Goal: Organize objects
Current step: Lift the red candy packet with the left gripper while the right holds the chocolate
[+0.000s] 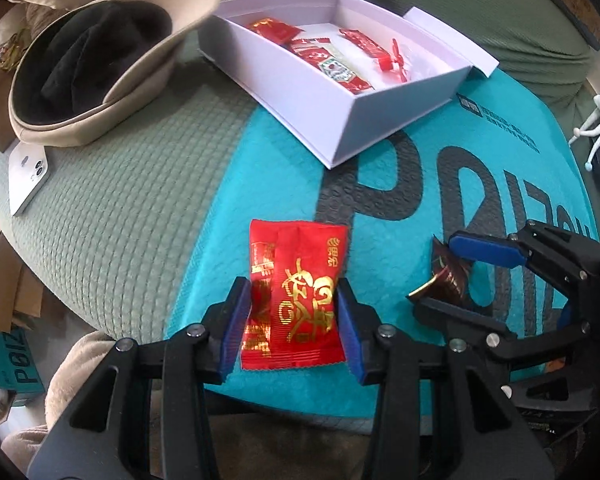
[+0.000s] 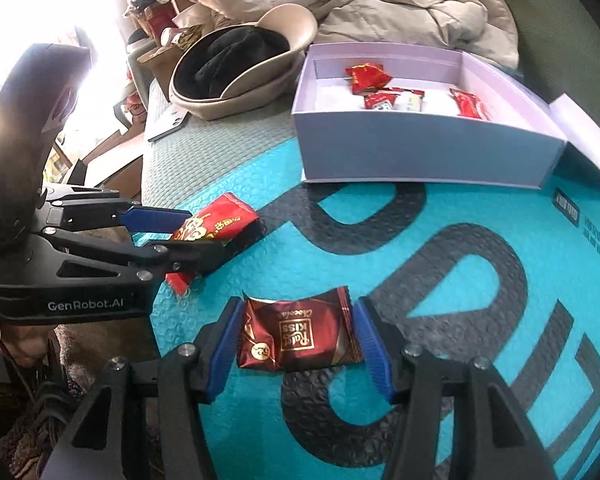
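A red sweet packet with gold writing [image 1: 296, 256] sits between the blue pads of my left gripper [image 1: 292, 286], which is shut on its two sides over the teal padded mailer [image 1: 220, 232]. In the right wrist view the same packet [image 2: 220, 222] is pinched in the left gripper [image 2: 208, 232] at the left. My right gripper [image 2: 298, 306] is shut on a dark red chocolate packet [image 2: 300, 336]; the left wrist view shows it [image 1: 448, 272] tilted in the right gripper [image 1: 436, 272]. An open white box [image 1: 340, 128] [image 2: 420, 156] beyond holds several red sweets.
A beige cap with black cloth inside [image 1: 92, 60] lies at the back left, and a white phone [image 1: 28, 176] lies beside it. Everything rests on a green quilted cushion [image 1: 140, 200]. A beige jacket [image 2: 380, 0] is piled behind the box.
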Available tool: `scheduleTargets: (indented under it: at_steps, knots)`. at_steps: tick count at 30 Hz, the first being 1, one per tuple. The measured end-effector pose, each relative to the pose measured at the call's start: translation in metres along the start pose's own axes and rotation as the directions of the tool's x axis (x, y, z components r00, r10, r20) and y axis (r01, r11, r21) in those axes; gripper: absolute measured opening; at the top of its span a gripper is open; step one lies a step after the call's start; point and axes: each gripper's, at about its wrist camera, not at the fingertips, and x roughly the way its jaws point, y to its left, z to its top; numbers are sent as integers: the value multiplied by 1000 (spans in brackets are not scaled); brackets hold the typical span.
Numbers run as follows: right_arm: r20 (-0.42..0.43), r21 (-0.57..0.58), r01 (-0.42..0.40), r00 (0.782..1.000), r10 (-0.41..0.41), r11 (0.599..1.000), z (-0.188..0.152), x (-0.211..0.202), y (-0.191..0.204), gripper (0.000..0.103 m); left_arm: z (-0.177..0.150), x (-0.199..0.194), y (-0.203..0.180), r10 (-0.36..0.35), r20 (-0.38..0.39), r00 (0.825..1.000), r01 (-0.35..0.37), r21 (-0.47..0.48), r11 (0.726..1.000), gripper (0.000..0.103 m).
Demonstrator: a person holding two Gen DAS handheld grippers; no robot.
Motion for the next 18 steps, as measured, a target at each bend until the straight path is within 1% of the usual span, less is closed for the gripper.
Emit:
scheduleTargets:
  at_steps: [2,5,7,9,11,15,18]
  knots:
    - [-2,-15,3,1000,-3,1000,-1,0,2,59,1,2,-4,19,9,1000,-19,17,1000,41]
    - [-11,-37,12,1000,-12,999,-4,-1,3,64,3,4,-10,46,17,999,-47,43,998,47]
    - [-13,-52,24,1000,-24,998,-6,0,5,68,4,6,-11,50,20,999,-51,50,997,52]
    - [-9,-69,36,999,-37,997,-8,0,7,70,5,7,-12,58,25,998,-59,57,997,54]
    - [-7,-68,46,999,-46,997,-8,1,6,71,5,7,-11,57,28,998,-59,60,996,55]
    - [1,-56,30,1000,-30,998,-8,1,5,77,7,9,-11,57,31,998,-59,61,996,58]
    - [5,-59,36,999,-36,998,-8,2,6,78,6,9,-12,64,41,997,-67,64,996,59]
